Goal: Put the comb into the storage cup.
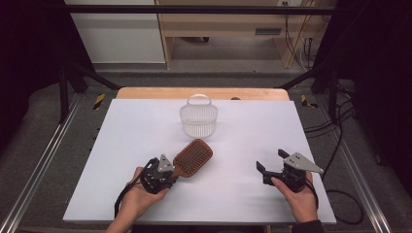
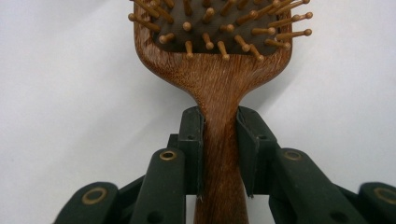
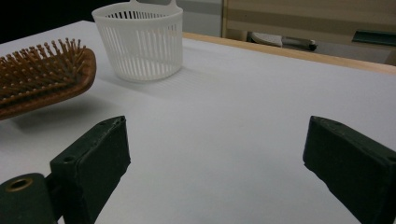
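A brown wooden hairbrush (image 1: pixel 193 158) with peg bristles facing up is held slightly above the white table. My left gripper (image 1: pixel 171 170) is shut on its handle (image 2: pixel 219 154), both pads pressing the narrow neck just below the brush head (image 2: pixel 215 42). The brush head (image 3: pixel 42 77) casts a shadow on the table beneath it. A white slotted plastic basket (image 1: pixel 198 119) with a loop handle stands upright farther back, near the table's middle. My right gripper (image 1: pixel 272 160) rests low at the front right, jaws wide apart with nothing between them (image 3: pixel 215 154).
The white tabletop (image 1: pixel 252 126) has a wooden strip (image 1: pixel 145 92) along its far edge. Metal rails (image 1: pixel 43 155) run along both sides of the table. Cables (image 1: pixel 340 194) lie on the floor at the right.
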A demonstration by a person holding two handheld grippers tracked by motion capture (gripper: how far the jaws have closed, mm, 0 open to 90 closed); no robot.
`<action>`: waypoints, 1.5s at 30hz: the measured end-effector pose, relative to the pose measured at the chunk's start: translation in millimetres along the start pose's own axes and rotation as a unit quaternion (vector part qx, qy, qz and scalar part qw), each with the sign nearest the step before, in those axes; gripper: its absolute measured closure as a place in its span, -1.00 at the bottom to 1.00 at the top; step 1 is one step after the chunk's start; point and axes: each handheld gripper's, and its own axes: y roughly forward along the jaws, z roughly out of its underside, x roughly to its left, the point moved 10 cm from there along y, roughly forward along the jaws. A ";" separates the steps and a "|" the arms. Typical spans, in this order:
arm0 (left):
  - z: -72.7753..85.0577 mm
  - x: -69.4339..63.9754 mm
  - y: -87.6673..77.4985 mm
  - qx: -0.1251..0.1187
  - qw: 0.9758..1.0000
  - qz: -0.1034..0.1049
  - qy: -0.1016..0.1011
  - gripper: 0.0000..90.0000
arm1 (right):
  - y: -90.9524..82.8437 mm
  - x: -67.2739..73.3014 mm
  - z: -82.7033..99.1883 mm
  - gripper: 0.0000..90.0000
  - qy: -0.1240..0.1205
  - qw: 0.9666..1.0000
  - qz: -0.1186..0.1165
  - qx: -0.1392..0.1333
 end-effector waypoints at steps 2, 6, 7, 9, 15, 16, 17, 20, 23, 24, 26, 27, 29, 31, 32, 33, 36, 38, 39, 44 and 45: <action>-3.0 2.2 -2.3 -0.014 1.000 -0.003 -0.002 0.62 | 0.4 1.6 -1.4 -0.84 0.005 1.000 -0.004 -0.004; -8.2 7.2 -6.3 -0.042 0.999 -0.025 -0.001 0.62 | 1.7 10.2 -5.7 -0.84 0.027 0.999 -0.022 -0.010; -8.8 8.6 -7.2 -0.047 0.998 -0.031 0.001 0.62 | 2.4 12.4 -7.0 -0.84 0.035 0.999 -0.027 -0.012; -10.4 9.3 -8.6 -0.062 0.997 -0.035 -0.002 0.62 | 4.7 20.1 -11.6 -0.85 0.054 0.998 -0.041 -0.019; -14.2 7.8 -13.0 -0.087 0.996 -0.027 -0.008 0.62 | 15.1 49.3 -26.8 -0.85 0.053 0.995 -0.084 -0.025; -14.9 7.3 -13.2 -0.092 0.995 -0.027 -0.011 0.62 | 17.6 54.2 -29.3 -0.85 0.055 0.994 -0.092 -0.025; -15.3 6.7 -13.1 -0.096 0.995 -0.029 -0.014 0.62 | 20.5 59.3 -31.4 -0.85 0.059 0.993 -0.101 -0.026; -16.0 4.4 -11.4 -0.094 0.995 -0.040 -0.004 0.62 | 32.0 75.0 -34.0 -0.84 0.070 0.989 -0.130 -0.020; -18.4 0.9 -10.6 -0.101 0.994 -0.036 -0.001 0.62 | 39.2 85.3 -34.8 -0.85 0.075 0.986 -0.146 -0.015; -20.0 -1.5 -11.0 -0.105 0.994 -0.038 0.002 0.62 | 46.0 96.7 -36.1 -0.85 0.076 0.984 -0.161 -0.007; -20.8 -3.5 -11.9 -0.108 0.994 -0.033 0.003 0.62 | 48.6 100.9 -36.8 -0.85 0.079 0.983 -0.168 -0.005; -21.5 -4.6 -12.7 -0.113 0.993 -0.033 0.002 0.62 | 53.1 107.6 -38.9 -0.85 0.084 0.980 -0.178 -0.004; -21.6 -7.0 -14.0 -0.118 0.993 -0.027 0.000 0.62 | 60.1 117.6 -43.0 -0.84 0.090 0.977 -0.192 -0.005; -21.6 -9.5 -16.2 -0.124 0.992 -0.024 0.001 0.62 | 68.7 131.4 -47.6 -0.84 0.096 0.973 -0.211 -0.004; -21.9 -10.1 -17.0 -0.126 0.992 -0.027 0.004 0.62 | 68.7 131.4 -47.6 -0.84 0.096 0.973 -0.211 -0.004; -22.2 -11.7 -17.9 -0.126 0.992 -0.024 0.008 0.62 | 70.4 134.6 -48.5 -0.84 0.098 0.971 -0.217 -0.004; -23.1 -15.1 -19.0 -0.127 0.992 -0.026 0.014 0.62 | 77.8 149.7 -48.8 -0.83 0.111 0.963 -0.246 0.007; -24.2 -16.9 -19.6 -0.130 0.991 -0.027 0.018 0.62 | 78.6 152.4 -48.8 -0.83 0.114 0.961 -0.251 0.009; -25.3 -18.3 -19.9 -0.133 0.991 -0.028 0.020 0.62 | 79.7 155.5 -49.9 -0.83 0.114 0.960 -0.255 0.010; -26.3 -19.5 -20.2 -0.138 0.990 -0.021 0.019 0.62 | 80.4 155.3 -54.9 -0.80 0.126 0.957 -0.261 0.003; -26.4 -19.2 -20.5 -0.140 0.990 -0.021 0.018 0.62 | 80.4 155.3 -54.9 -0.80 0.126 0.957 -0.261 0.003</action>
